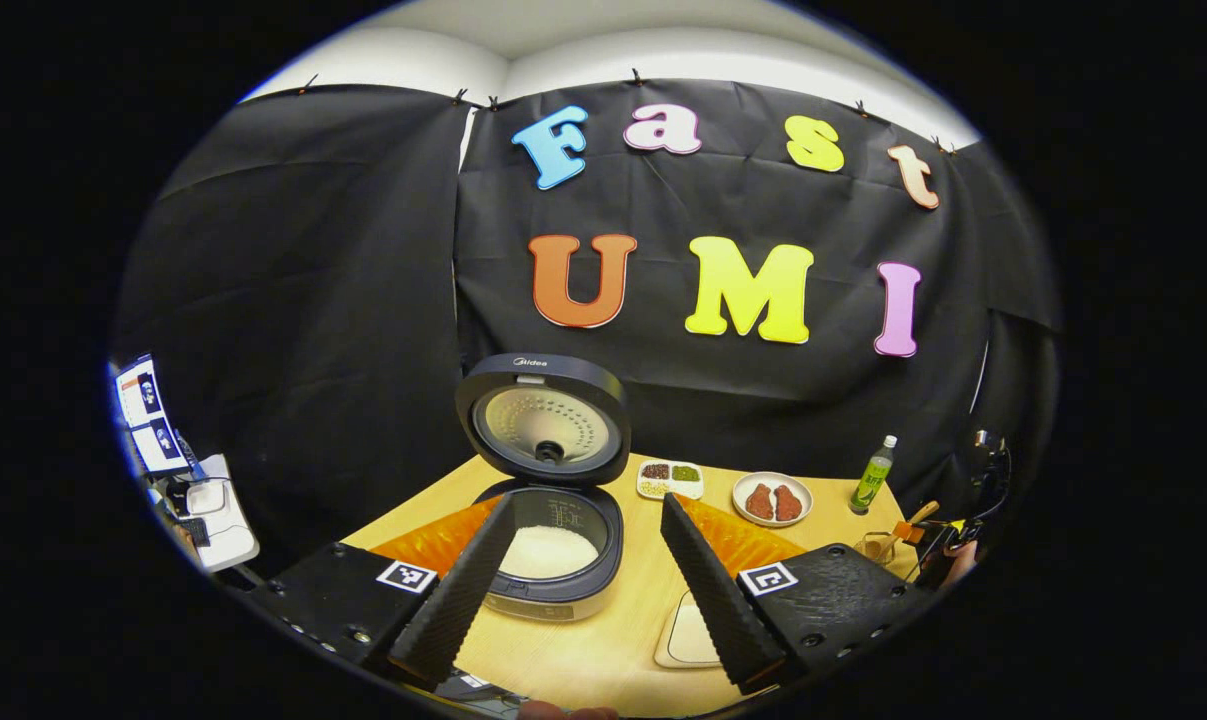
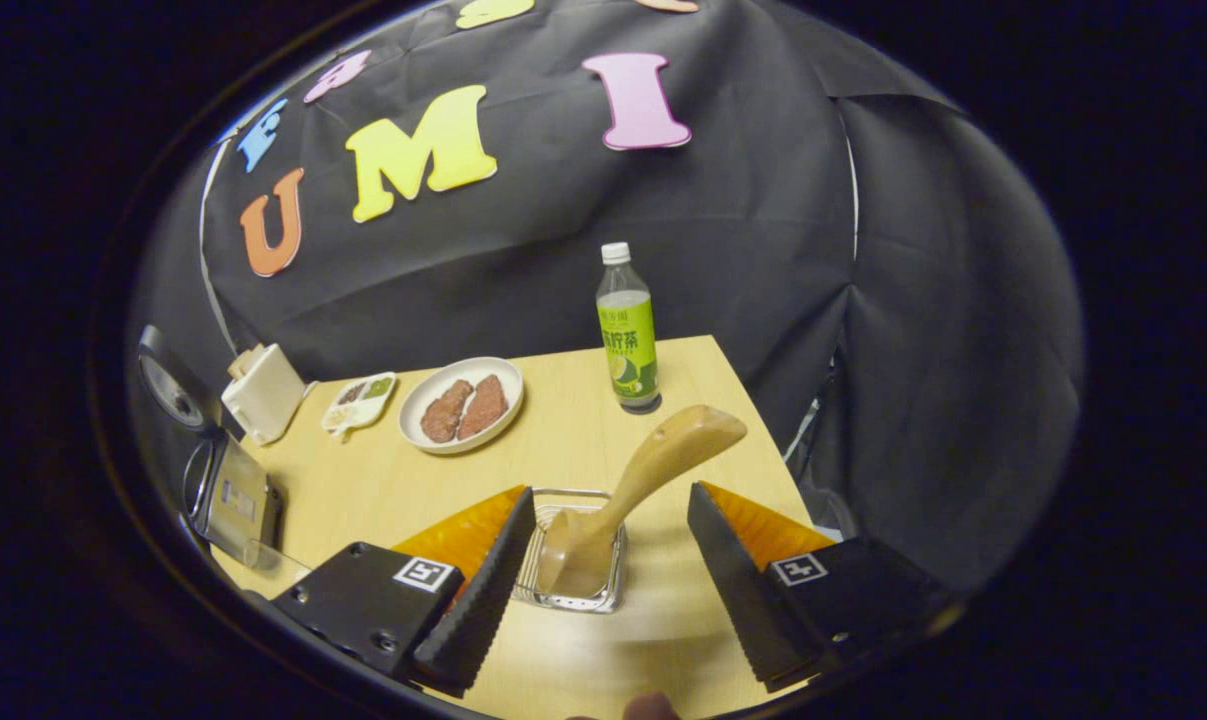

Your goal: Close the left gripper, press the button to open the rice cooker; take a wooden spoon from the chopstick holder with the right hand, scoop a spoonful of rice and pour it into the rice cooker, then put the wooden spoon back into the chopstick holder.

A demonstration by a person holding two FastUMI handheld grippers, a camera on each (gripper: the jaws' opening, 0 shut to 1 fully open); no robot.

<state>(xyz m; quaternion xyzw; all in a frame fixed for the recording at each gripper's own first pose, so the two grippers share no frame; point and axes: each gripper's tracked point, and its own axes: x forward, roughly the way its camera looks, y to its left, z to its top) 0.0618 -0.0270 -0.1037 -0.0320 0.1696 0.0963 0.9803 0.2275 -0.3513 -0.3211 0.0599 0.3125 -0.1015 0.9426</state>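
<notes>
We see the right hand-held gripper (image 2: 603, 590) spread wide above the table (image 2: 383, 500), its fingers apart and touching nothing. Between them, a little ahead, stands the chopstick holder (image 2: 573, 560), a small wire basket, with the wooden spoon (image 2: 643, 480) standing in it, bowl down and handle leaning up and to the right. The spoon sits in the gap between the jaws but apart from both.

The left hand-held gripper (image 1: 583, 590) is likewise open, holding nothing. Straight ahead of it, framed by its fingers, sits the rice cooker (image 1: 558, 560) with its lid (image 1: 545, 420) raised upright and white rice (image 1: 548, 550) lying in the inner pot. We can read a brand name on the top edge of the lid: Midea.

The left gripper view gives us the cooker's open interior; in the right gripper view the cooker appears at the far left edge, seen from the side. The left gripper view also shows a pale flat dish (image 1: 691, 635) just beside its right finger, and the holder and spoon small at the far right. Farther back on the table we find a compartmented dish (image 2: 360, 402), a white plate (image 2: 461, 403) with two brown pieces, and a green-labelled bottle (image 2: 627, 335); its label carries characters we cannot read with confidence. At the left of the left gripper view stand screens (image 1: 148, 415).
</notes>
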